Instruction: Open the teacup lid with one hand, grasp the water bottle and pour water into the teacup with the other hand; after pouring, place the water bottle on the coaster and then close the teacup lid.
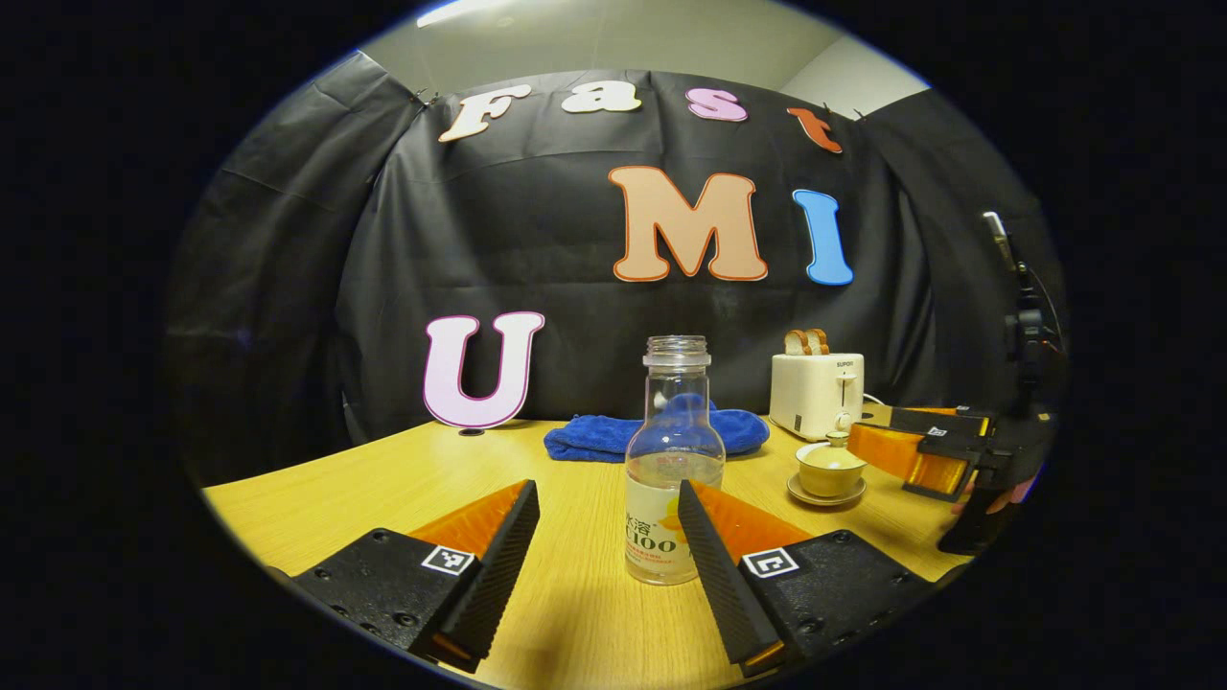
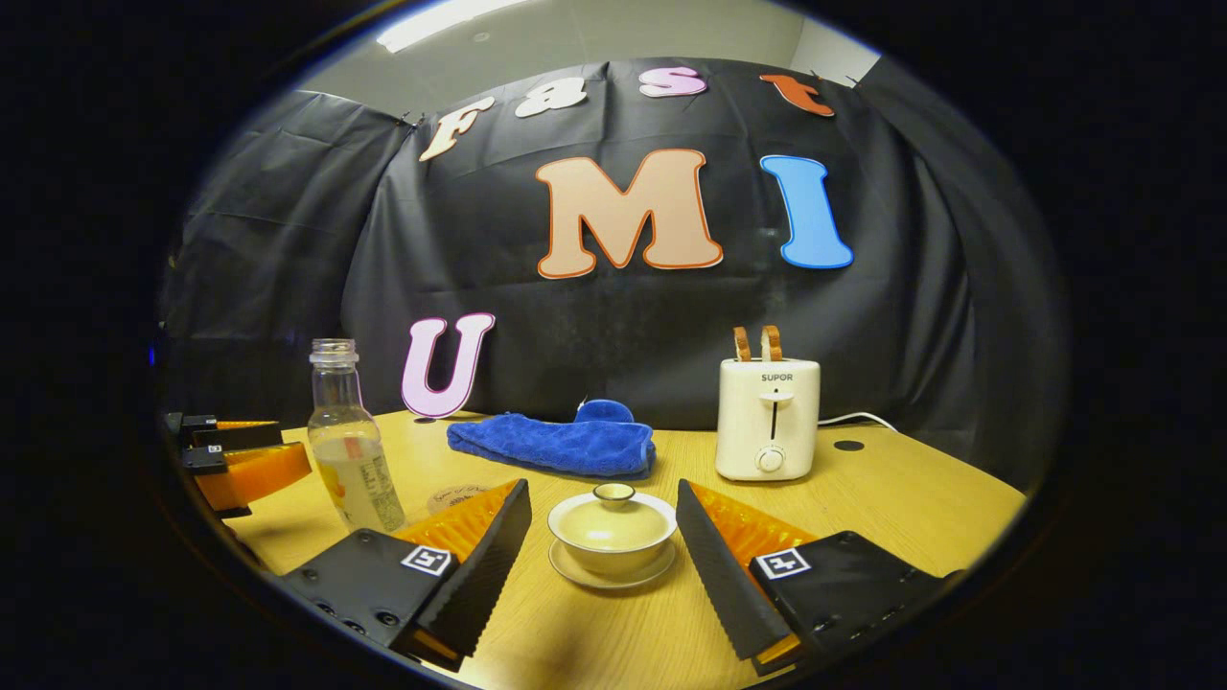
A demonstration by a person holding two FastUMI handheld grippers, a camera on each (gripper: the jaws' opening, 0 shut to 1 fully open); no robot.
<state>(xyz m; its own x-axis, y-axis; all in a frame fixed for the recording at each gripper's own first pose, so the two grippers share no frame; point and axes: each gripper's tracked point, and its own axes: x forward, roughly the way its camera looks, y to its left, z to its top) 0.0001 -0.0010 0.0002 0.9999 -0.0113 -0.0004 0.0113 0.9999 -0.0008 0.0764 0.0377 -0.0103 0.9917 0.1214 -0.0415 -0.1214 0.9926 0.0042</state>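
Left gripper view: left tool (image 1: 606, 537) spread wide, released, grasping nothing, fingers low over the wooden table (image 1: 335, 498). Between the fingers, a little ahead of the tips, stands the water bottle (image 1: 674, 460), upright, uncapped, clear, with a little water low inside and a label round the lower part; apart from both fingers, though the right finger overlaps its base in this view. Behind the bottle, a crumpled blue towel (image 1: 604, 436) on the table. To the right of the towel, a white toaster (image 1: 818, 393) with two slices of bread standing out of its slots. In front of the toaster, the teacup (image 1: 830, 468) on its saucer, lid (image 1: 835, 450) on. Farther right, near the teacup, the right tool (image 1: 935, 450), orange and black, held by a hand (image 1: 1002, 494) at the edge of the view.

Right gripper view: right tool (image 2: 604, 551) also released and spread wide, grasping nothing. Teacup (image 2: 612, 530) centred between the fingers, on its saucer, touching neither finger, lid (image 2: 613, 508) closed with the small knob on top. To the left, the water bottle (image 2: 350, 450) upright on the table (image 2: 911, 508). Just beside it, partly hidden by the left finger, a round pale coaster (image 2: 455, 498). Left tool (image 2: 244, 460) at the far left edge, close to the bottle. Blue towel (image 2: 556, 443) behind the teacup, toaster (image 2: 769, 417) to the right, cord trailing off behind.
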